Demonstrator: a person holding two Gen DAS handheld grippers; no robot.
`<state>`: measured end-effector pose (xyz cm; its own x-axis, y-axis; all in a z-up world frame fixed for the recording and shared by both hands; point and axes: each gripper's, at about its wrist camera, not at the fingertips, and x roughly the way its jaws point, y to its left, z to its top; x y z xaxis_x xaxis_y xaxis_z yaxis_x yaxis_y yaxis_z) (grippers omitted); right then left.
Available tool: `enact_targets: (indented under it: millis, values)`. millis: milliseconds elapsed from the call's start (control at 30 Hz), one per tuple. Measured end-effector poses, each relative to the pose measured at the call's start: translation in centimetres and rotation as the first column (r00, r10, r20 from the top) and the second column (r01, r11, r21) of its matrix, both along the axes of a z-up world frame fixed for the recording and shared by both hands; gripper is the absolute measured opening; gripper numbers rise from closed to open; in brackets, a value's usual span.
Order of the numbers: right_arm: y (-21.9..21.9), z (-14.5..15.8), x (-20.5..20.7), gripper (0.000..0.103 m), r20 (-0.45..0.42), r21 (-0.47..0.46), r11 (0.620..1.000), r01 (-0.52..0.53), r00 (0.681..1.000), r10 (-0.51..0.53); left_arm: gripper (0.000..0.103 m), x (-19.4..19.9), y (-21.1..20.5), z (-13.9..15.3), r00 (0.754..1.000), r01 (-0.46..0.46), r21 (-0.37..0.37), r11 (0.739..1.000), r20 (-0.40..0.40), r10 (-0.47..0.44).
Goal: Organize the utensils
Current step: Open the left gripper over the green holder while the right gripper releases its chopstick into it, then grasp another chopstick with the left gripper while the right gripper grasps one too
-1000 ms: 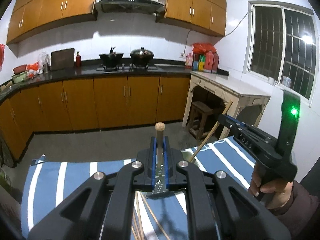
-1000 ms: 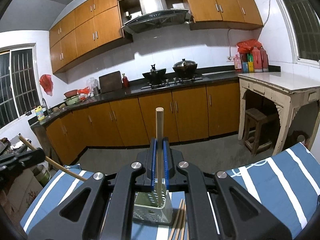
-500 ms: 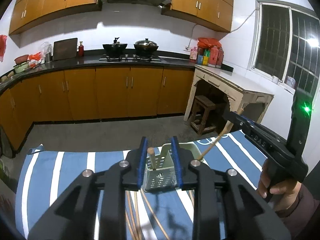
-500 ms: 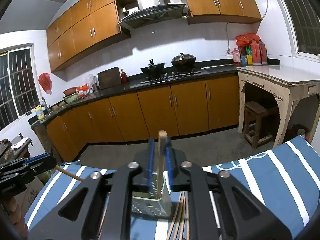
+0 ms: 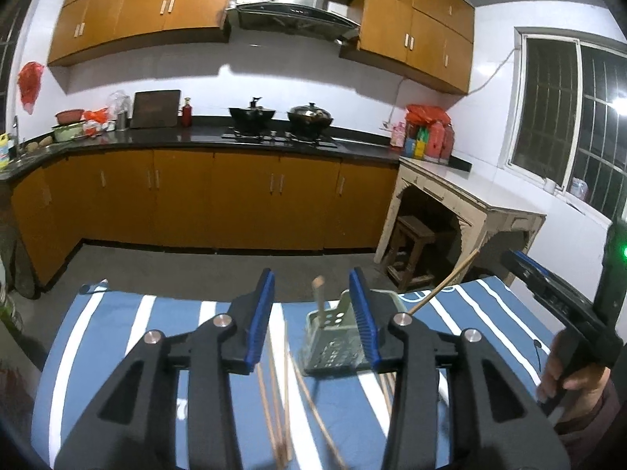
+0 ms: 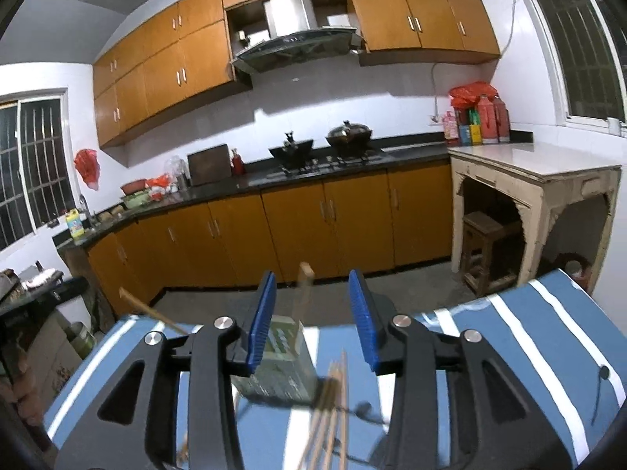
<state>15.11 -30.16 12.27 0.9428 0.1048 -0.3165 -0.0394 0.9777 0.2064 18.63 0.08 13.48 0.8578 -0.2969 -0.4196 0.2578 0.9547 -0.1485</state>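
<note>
A green perforated holder stands on the blue striped cloth. My left gripper is just short of it, jaws opening. One chopstick stands in the holder between the pads, and neither pad touches it. A second chopstick leans out of the holder to the right, toward my right gripper. In the right wrist view my right gripper is also opening around a free-standing chopstick. The other chopstick leans left. Loose chopsticks lie on the cloth.
The striped cloth covers the table, which ends just past the holder. Beyond are the floor, orange cabinets and a pale side table with a stool under it. A hand holds the right gripper's handle.
Both grippers went from shut on an upright chopstick to open. The chopsticks dropped into the holder, and both grippers drew back from it.
</note>
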Motion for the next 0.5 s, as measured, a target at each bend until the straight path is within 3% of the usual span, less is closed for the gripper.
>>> enact_targets:
  millis: [167, 233, 333, 500]
  values:
    - [-1.2, -4.3, -2.1, 0.04, -0.086, -0.047, 0.998, 0.044, 0.995, -0.048, 0.043, -2.3, 2.6, -3.0, 0.997, -0.072, 0.023, 0.997, -0.023, 0.073]
    - [-1.4, -6.6, -2.0, 0.04, -0.147, -0.053, 0.998, 0.044, 0.988, -0.051, 0.044, -2.4, 3.4, -5.2, 0.993, -0.092, 0.037, 0.995, -0.067, 0.095]
    - [-1.3, -11.2, -0.7, 0.038, -0.276, -0.035, 0.999, 0.028, 0.96, -0.037, 0.044, -1.8, 4.1, -8.3, 0.984, -0.112, 0.06, 0.992, -0.135, 0.12]
    - [0.3, -17.2, 1.6, 0.025, -0.44, -0.021, 0.999, -0.035, 0.898, 0.022, 0.044, -0.6, 4.5, -13.6, 0.963, -0.114, 0.081, 0.99, -0.236, 0.13]
